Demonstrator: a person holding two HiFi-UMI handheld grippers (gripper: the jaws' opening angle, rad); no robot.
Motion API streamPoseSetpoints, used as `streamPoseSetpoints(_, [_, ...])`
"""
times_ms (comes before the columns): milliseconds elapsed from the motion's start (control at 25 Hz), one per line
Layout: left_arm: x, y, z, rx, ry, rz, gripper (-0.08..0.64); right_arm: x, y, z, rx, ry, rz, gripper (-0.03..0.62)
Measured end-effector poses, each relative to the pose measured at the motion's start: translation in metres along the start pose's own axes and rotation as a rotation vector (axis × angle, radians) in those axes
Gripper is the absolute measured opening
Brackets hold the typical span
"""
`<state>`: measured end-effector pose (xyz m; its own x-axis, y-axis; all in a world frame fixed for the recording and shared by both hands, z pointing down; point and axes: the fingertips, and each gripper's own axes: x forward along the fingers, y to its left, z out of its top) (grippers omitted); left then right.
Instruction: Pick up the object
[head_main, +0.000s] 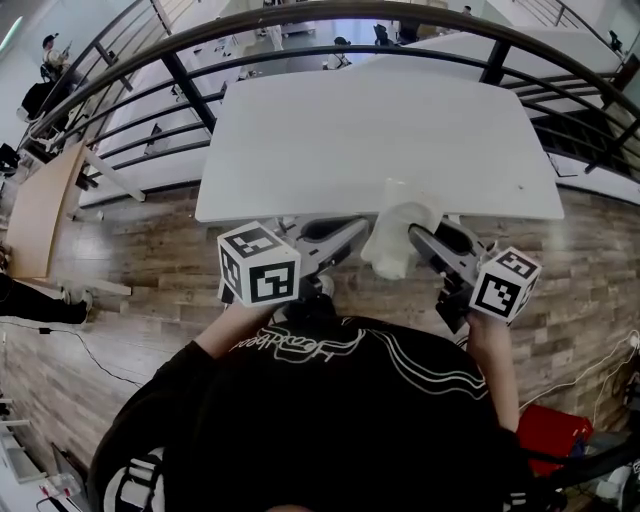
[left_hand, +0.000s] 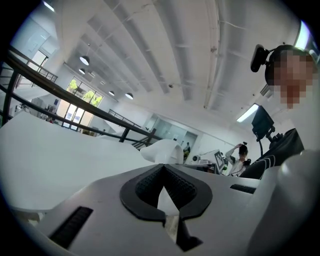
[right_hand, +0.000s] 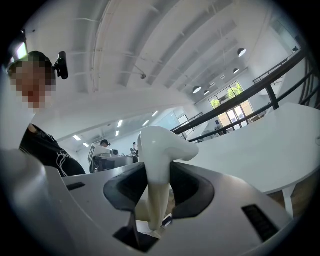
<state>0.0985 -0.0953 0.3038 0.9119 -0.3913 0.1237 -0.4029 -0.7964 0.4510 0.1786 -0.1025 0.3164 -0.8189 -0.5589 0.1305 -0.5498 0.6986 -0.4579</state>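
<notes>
The object (head_main: 393, 242) is a white, tooth-shaped piece held off the front edge of the white table (head_main: 370, 140). My right gripper (head_main: 417, 236) is shut on it. In the right gripper view the object (right_hand: 159, 147) stands upright between the dark pads (right_hand: 187, 189), its bulbous top above my right gripper (right_hand: 159, 186). My left gripper (head_main: 362, 228) points at the object from the left, close beside it. In the left gripper view, my left gripper (left_hand: 163, 170) has its tips together with nothing between them, and the object (left_hand: 162, 150) shows just beyond.
A dark metal railing (head_main: 300, 55) curves behind the table. Wood-plank floor (head_main: 150, 260) lies below, with a wooden desk (head_main: 40, 205) at the left and a red item (head_main: 550, 430) at the lower right. Other people sit at desks far off.
</notes>
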Motion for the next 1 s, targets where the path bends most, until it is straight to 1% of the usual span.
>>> streamPoseSetpoints(160, [-0.003,-0.023,-0.014,0.024,-0.002,-0.003,0.006,-0.021,0.011,-0.012,-0.016,-0.017,-0.001,0.133])
streamPoseSetpoints(680, [-0.013,-0.039,-0.004,0.045,-0.005,0.004,0.006,-0.023,0.026,-0.009,-0.026,-0.007,0.001,0.133])
streamPoseSetpoints(1000, [-0.015,-0.045,0.002,0.035,0.001,0.001,0.008,-0.025,0.033,-0.006,-0.029,0.005,-0.007,0.133])
